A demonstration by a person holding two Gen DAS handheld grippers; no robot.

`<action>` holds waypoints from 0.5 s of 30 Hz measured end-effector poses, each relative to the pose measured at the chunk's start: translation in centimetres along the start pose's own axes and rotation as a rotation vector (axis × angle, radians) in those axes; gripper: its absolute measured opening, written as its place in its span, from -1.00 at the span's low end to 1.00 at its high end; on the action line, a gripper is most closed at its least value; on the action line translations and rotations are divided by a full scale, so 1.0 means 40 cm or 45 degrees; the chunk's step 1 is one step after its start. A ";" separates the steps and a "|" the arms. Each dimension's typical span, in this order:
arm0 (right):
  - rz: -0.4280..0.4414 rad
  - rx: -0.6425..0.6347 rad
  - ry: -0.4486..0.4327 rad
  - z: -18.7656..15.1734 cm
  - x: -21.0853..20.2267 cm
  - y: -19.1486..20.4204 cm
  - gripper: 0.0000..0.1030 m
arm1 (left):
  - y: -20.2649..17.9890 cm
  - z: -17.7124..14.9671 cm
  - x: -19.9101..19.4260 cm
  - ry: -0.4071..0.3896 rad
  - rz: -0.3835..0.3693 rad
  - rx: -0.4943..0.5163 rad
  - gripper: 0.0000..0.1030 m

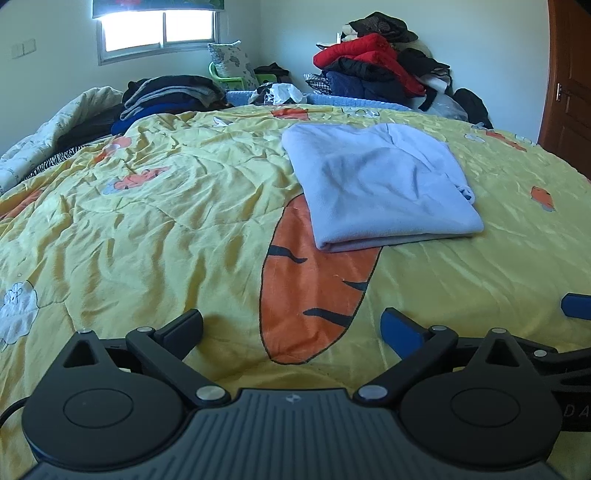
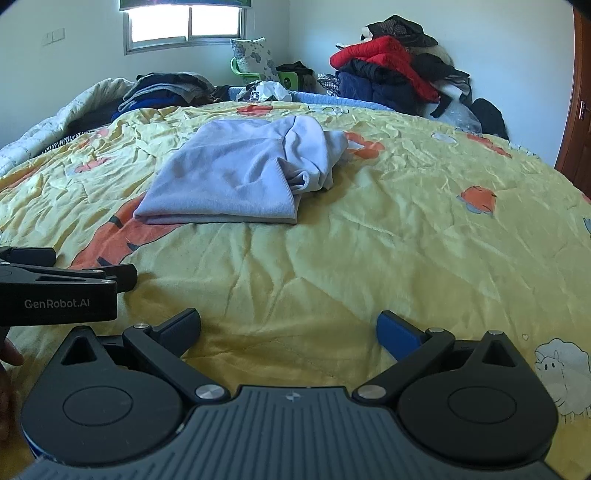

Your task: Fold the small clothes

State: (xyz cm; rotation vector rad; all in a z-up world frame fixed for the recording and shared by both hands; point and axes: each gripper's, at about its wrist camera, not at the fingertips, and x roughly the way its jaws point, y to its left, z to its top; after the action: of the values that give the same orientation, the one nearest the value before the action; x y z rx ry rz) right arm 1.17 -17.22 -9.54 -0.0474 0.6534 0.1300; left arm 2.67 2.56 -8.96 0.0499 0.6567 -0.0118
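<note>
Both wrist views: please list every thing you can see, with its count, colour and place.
quilt: one, yellow with orange carrot prints, covers the bed.
folded garment: one, pale lilac, on the quilt, ahead of both grippers.
pile of clothes: one, red, black and navy, far right corner by the wall.
stack of dark clothes: one, grey, black and blue, far left of the bed.
pillow: one, pale with grey print, under the window.
window: one, bright, back wall.
door: one, brown, right edge.
left gripper: one, black, open, empty, above the quilt.
right gripper: one, black, open, empty.

Home bedroom, quilted bed (image 1: 147,229), window (image 1: 159,29), seemingly heaped clothes (image 1: 376,70)
</note>
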 end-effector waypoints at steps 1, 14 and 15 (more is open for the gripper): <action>-0.001 -0.003 0.002 0.001 0.000 0.000 0.99 | -0.001 -0.001 0.000 -0.001 0.005 0.002 1.00; -0.003 -0.010 0.004 0.000 -0.001 0.001 1.00 | -0.001 -0.004 0.001 0.001 -0.007 -0.003 1.00; -0.006 -0.007 0.003 -0.001 -0.003 0.001 0.98 | 0.000 -0.004 0.001 0.001 -0.013 0.001 1.00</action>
State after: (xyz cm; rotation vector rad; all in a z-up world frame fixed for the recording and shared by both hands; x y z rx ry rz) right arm 1.06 -17.18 -9.50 -0.0543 0.6549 0.1271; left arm 2.58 2.57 -9.11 0.0471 0.6577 -0.0215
